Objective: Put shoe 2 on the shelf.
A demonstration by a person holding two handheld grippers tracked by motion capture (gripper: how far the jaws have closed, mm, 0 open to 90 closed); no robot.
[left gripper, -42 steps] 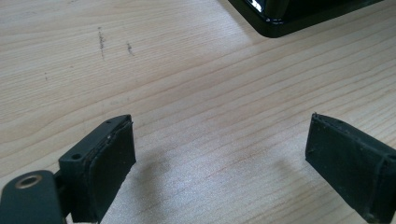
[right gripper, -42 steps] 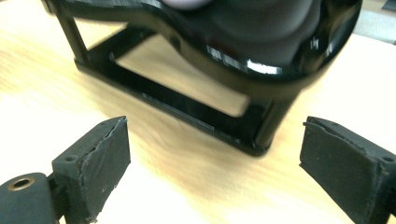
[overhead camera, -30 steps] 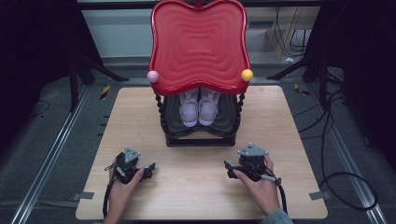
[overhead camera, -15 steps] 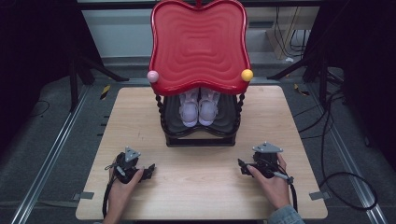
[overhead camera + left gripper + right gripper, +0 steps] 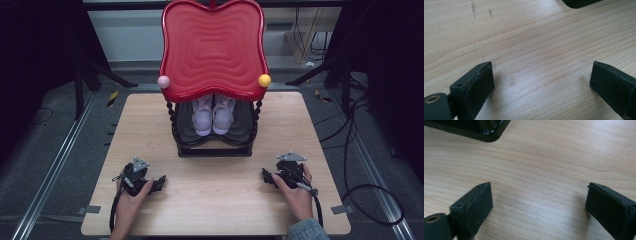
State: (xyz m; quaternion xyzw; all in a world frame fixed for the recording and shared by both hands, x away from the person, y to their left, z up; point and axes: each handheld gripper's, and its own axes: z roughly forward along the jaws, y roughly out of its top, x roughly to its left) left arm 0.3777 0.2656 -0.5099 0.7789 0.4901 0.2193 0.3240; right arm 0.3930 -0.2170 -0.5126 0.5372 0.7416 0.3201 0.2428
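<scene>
Since the earlier frames, right gripper (image 5: 267, 176) has shifted outward, away from the table's centre; left gripper (image 5: 159, 181) holds its place. Both rest low on the wooden table (image 5: 215, 200), jaws spread wide apart with bare wood between them in each gripper view. Ahead of and between the grippers stands a black rack (image 5: 215, 142) with a red wavy top (image 5: 214, 50); a pair of white shoes (image 5: 213, 116) sits on its shelf, well apart from either gripper. Dark floor, cables and metal rails surround the table. Shoe heels are hidden beneath the red top. Only a rack base corner (image 5: 474, 130) shows beyond the right jaws.
</scene>
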